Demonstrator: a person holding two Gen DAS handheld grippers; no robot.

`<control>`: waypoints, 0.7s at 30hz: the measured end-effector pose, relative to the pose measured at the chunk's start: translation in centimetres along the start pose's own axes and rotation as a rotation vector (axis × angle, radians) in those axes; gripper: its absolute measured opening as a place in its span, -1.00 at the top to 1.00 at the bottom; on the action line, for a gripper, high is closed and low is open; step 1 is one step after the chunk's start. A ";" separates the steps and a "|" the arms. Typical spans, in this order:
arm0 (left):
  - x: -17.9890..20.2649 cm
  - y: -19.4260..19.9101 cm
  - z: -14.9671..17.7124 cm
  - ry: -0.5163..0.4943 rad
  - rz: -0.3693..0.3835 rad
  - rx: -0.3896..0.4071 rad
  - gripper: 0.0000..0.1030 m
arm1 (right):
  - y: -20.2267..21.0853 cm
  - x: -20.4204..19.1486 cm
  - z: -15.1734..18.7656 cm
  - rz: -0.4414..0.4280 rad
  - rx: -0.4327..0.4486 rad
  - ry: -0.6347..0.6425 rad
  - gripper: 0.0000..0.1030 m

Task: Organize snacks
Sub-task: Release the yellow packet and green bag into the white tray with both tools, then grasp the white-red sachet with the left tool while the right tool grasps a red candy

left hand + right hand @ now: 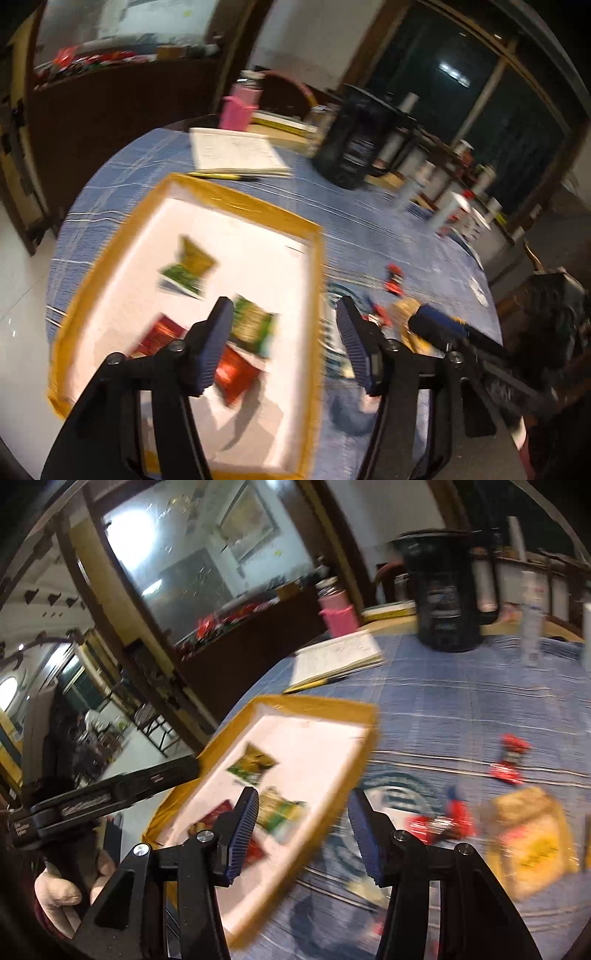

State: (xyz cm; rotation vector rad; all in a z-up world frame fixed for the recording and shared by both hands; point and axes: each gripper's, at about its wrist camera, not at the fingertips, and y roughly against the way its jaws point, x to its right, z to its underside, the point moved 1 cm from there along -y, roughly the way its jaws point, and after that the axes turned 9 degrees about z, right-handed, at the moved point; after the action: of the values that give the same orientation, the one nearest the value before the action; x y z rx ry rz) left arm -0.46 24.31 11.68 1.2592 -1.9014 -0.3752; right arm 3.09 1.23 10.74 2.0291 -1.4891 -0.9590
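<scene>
A tray (258, 210) with a yellow-brown rim and white floor lies on the blue checked tablecloth (369, 229). It holds a yellow-green packet (186, 267), a green packet (253, 325) and two red packets (236, 373). My left gripper (284, 314) hangs open over the tray's near right part, with nothing between its fingers. My right gripper (303, 797) is open and empty above the tray's right rim (332, 786). Loose on the cloth to the right lie small red packets (509, 760), another red one (439, 823) and a yellow packet (532, 834). Both views are blurred.
Behind the tray lie an open notebook (236, 151) and a yellow pen (221, 176). A big black jar (354, 140), a pink cup (236, 112) and several white bottles (454, 206) stand at the table's back and right. A person's hand (55, 890) holds the left tool.
</scene>
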 end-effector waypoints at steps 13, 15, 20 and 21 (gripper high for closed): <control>11.2 -9.2 8.8 -0.227 -0.018 -0.199 -0.31 | 4.8 16.5 7.8 0.128 -0.090 -0.195 -0.14; 12.1 -10.4 9.8 -0.285 -0.080 -0.195 -0.31 | 4.5 16.1 8.4 0.106 -0.109 -0.191 -0.14; 12.0 -11.4 10.8 -0.325 -0.125 -0.209 -0.07 | 2.6 13.5 9.8 0.057 -0.173 -0.176 -0.14; 11.8 -11.2 10.8 -0.317 -0.122 -0.209 -0.07 | 2.0 13.0 9.9 0.043 -0.187 -0.190 -0.14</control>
State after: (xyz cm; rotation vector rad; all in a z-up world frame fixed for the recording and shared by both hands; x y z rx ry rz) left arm -3.67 6.98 3.25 1.2326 -1.9869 -0.8586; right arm -3.29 -11.26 2.04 1.8088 -1.4698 -1.2527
